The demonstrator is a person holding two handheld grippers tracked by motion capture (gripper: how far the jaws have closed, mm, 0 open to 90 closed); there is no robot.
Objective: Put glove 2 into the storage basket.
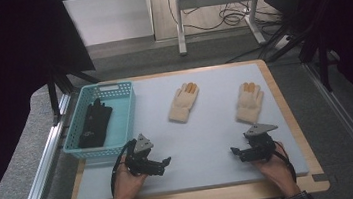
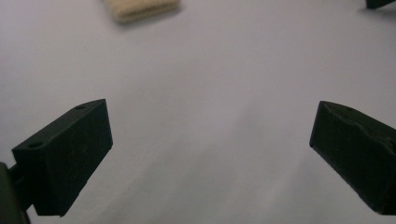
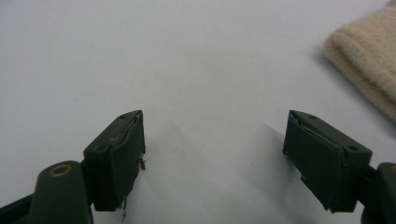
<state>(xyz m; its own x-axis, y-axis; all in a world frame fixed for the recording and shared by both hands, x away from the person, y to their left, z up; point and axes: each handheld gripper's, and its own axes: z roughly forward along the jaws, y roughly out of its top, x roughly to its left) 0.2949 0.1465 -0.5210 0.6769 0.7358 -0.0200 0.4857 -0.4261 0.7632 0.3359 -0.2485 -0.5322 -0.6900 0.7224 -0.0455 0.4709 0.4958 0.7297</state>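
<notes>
Two cream gloves with orange fingertips lie flat on the pale mat: the left glove (image 1: 184,102) near the middle, the right glove (image 1: 249,102) further right. A black glove (image 1: 95,124) rests inside the teal basket (image 1: 127,116) at the mat's left edge. My left gripper (image 1: 164,164) is held low over the mat's near left, open and empty; the cuff of the left glove (image 2: 140,8) sits far ahead of it. My right gripper (image 1: 236,152) hovers near the front right, open and empty, with the right glove's cuff (image 3: 369,70) just ahead to its right.
The mat covers a wooden table (image 1: 286,107) with metal rails along both sides. A desk frame (image 1: 214,4) and cables stand on the floor beyond the far edge. The other gripper's tip (image 2: 380,3) peeks in at the top right corner of the left gripper view.
</notes>
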